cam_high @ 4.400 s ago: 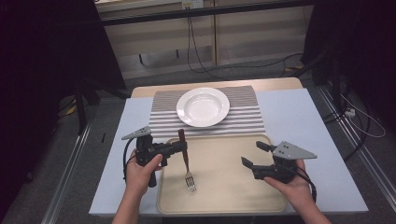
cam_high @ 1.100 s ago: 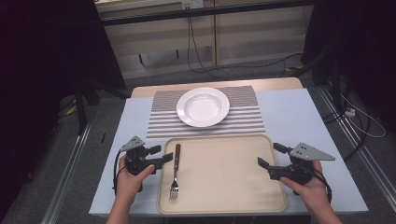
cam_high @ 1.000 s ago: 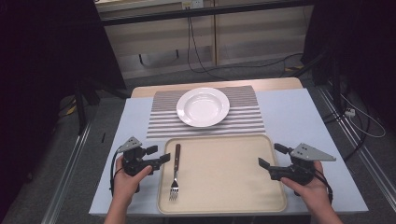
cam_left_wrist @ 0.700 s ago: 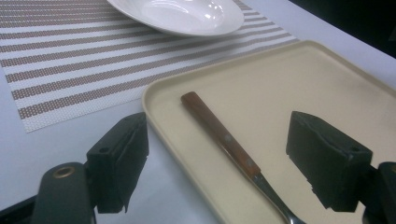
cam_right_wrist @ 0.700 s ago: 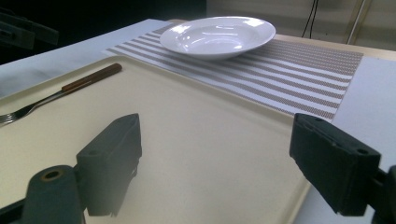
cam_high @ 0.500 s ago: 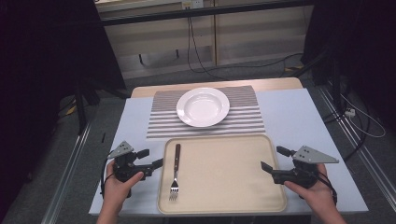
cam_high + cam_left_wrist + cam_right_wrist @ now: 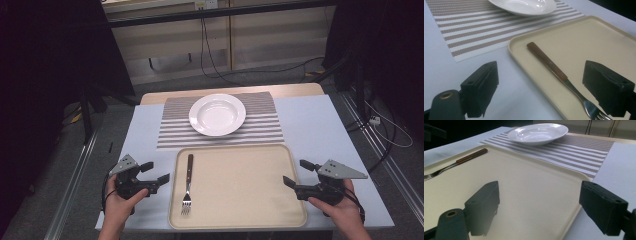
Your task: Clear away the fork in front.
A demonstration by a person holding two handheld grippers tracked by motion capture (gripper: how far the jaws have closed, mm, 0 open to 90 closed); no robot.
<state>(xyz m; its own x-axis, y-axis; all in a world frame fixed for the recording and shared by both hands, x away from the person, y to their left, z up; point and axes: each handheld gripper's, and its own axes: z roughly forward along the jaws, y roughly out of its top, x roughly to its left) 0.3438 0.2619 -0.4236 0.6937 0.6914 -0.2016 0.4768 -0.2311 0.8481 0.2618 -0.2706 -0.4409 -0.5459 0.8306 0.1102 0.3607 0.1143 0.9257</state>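
High view first: the tray (image 7: 240, 210) lies on the near half of the table (image 7: 310, 120), touching the striped mat (image 7: 265, 127) that carries the white plate (image 7: 217, 114). None of these has shifted over the last few seconds. What has changed is the fork (image 7: 188, 182): 4.4 seconds ago the left gripper (image 7: 155, 172) held it upright by the handle over the tray; now it lies flat along the tray's left side, wooden handle toward the mat, tines toward the person.

That gripper has since let go and drawn back to the left, off the tray and over bare table, moving a little further out in each of the last frames. Its jaws stand wide apart with nothing between them; the left gripper view looks past them at the fork (image 7: 556, 72) on the tray, clear of both pads. The right gripper (image 7: 296, 175) has also drifted back toward the tray's right edge, jaws likewise spread wide and empty, looking across the bare tray (image 7: 524, 185) to the plate (image 7: 537, 132).

My reading: setting the fork on the tray is finished and both hands are retreating to rest. Nothing is gripped, so little can go wrong unless a hand bumps the tray.
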